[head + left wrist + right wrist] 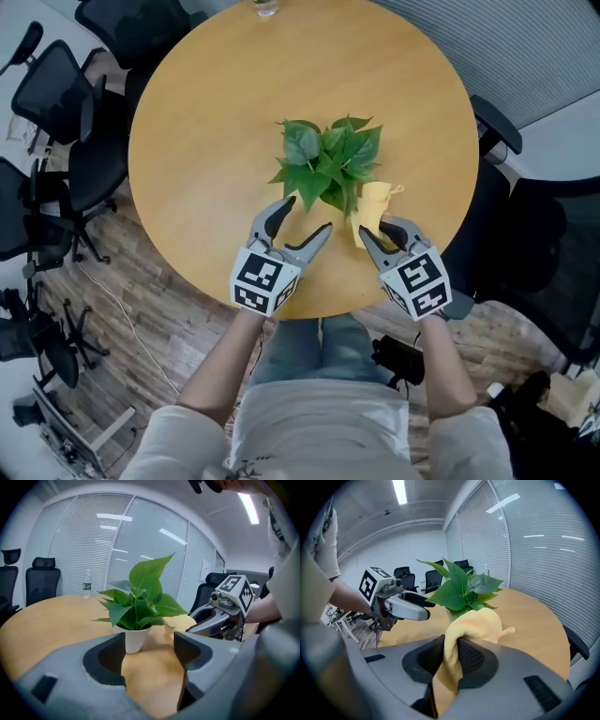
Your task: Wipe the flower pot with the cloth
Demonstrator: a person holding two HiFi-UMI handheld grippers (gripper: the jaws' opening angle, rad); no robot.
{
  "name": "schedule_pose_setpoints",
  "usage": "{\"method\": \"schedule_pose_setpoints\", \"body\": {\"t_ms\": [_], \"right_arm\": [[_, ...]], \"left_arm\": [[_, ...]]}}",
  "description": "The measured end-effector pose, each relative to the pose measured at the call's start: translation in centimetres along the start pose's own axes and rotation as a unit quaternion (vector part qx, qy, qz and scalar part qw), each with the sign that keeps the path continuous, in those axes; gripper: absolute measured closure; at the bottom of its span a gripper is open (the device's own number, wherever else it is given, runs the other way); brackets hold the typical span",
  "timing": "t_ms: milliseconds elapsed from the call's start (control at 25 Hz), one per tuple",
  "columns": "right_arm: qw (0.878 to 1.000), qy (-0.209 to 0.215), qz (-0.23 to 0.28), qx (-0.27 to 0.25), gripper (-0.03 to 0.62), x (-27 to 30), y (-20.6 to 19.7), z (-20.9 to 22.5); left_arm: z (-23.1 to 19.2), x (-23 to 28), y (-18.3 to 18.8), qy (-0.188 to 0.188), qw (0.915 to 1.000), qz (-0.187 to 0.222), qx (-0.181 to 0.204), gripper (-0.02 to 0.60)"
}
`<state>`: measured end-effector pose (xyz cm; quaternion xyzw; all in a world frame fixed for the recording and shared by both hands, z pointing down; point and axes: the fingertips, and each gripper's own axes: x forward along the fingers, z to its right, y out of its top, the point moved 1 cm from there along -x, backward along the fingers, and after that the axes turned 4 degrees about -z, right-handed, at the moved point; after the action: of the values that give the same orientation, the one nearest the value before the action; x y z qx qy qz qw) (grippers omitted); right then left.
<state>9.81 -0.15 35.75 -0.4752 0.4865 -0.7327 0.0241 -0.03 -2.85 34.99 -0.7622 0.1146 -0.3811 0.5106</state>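
Right gripper point(375, 228): clenched on the cloth point(474, 623), a yellow fold pinched between the pads and the rest bunched ahead of the tips.
Left gripper point(307, 216): released, jaws apart, nothing between them.
Pot point(136, 639): white, upright near the middle of the desk point(206, 122), just ahead of both grippers. In the head view it is hidden under its leaves point(328, 159).

Risks, as judged:
- The pot is small, looks light, and is top-heavy with foliage. A sideways push from the cloth with nothing bracing it could slide or tip it. The left gripper is lined up on it but not touching (likely meant to steady it).
- Closing the left jaws too high would catch stems or leaves rather than the wall.
- The cloth is held by one narrow fold, so drag against the pot could pull it out of the pads.
- The bunched cloth may snag the low leaves that overhang the rim.

Surroundings: a bottle point(86, 584) stands at the far edge of the desk, well apart. Chairs point(56, 84) ring the desk, off the work area. The two grippers are near each other in front of the pot, and only the leaves obstruct the way to it.
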Motion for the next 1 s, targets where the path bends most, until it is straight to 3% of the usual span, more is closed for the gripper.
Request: {"method": "schedule_pose_setpoints", "body": {"t_ms": [160,520,800,1000], "right_arm": [[1.0,-0.004,0.013,0.01,0.523,-2.7,1.2,-0.7],[0.999,-0.014,0.044,-0.019,0.523,-8.1,5.1,-3.4],[0.997,-0.009,0.066,-0.026,0.523,-10.6,7.2,-6.4],[0.996,-0.005,0.08,-0.032,0.523,-11.8,8.5,-7.8]], "left_arm": [[0.5,-2.3,1.4,0.004,1.0,0.008,0.001,0.34],[2.3,-8.0,4.3,0.022,0.9996,0.015,0.002,0.494],[4.1,-11.2,6.4,0.025,0.9993,0.026,0.006,0.564],[5.7,-12.6,6.9,0.015,0.9993,0.035,0.001,0.571]]}}
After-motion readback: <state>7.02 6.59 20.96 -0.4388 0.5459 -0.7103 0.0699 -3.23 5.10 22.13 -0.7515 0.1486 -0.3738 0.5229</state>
